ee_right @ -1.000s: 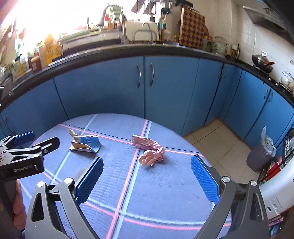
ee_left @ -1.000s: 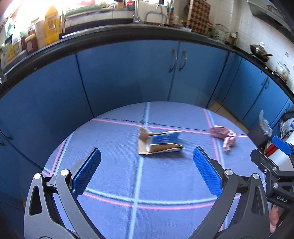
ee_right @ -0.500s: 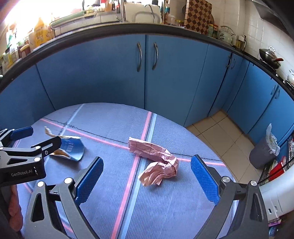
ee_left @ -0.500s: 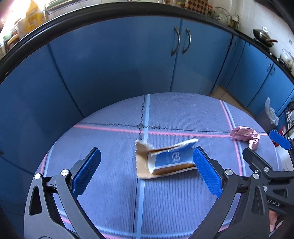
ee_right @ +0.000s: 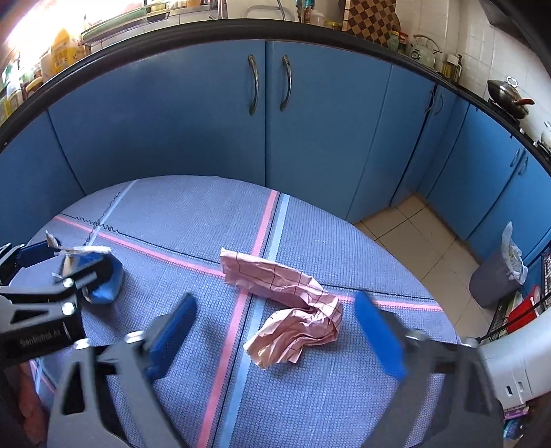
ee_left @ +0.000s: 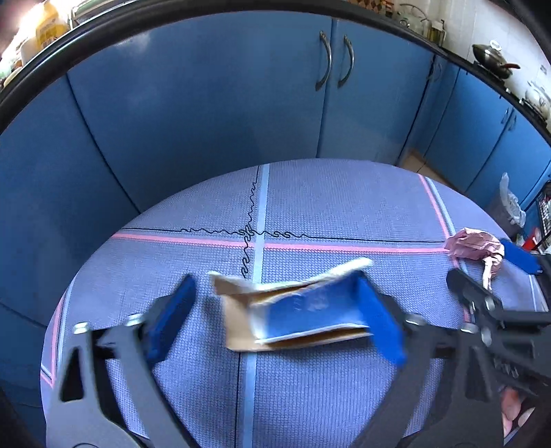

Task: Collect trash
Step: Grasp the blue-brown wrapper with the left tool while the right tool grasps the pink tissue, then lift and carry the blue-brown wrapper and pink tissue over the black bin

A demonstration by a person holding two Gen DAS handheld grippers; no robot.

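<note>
You are looking at a curved run of blue cupboards [ee_right: 310, 138] under a dark countertop [ee_right: 241, 26], and in front of them a round table under a grey-blue woven cloth [ee_left: 327, 206] crossed by pink and pale blue stripes. On the tiled floor to the right, against the cupboards, stands a grey bin [ee_right: 492, 282] lined with a pale bag.

Two pieces of trash lie on the cloth, well apart. The flattened blue and brown carton [ee_left: 296, 310] rests where a pale blue stripe runs down the cloth. Your left gripper [ee_left: 275, 320] is spread wide around it: the right finger's blue pad [ee_left: 378, 317] looks to be touching or just beside the carton's right end, though motion blur hides any contact, while the left pad stands clear of the torn brown end. It has hold of nothing.

The crumpled pink paper [ee_right: 292, 310] lies near the crossing of a pink and a blue stripe. Your right gripper [ee_right: 275, 334] is also wide open and empty, one pad on either side of the paper's near end, both apart from it. In the left wrist view that same paper shows at the far right, just beyond the right gripper's blue fingertip.
</note>
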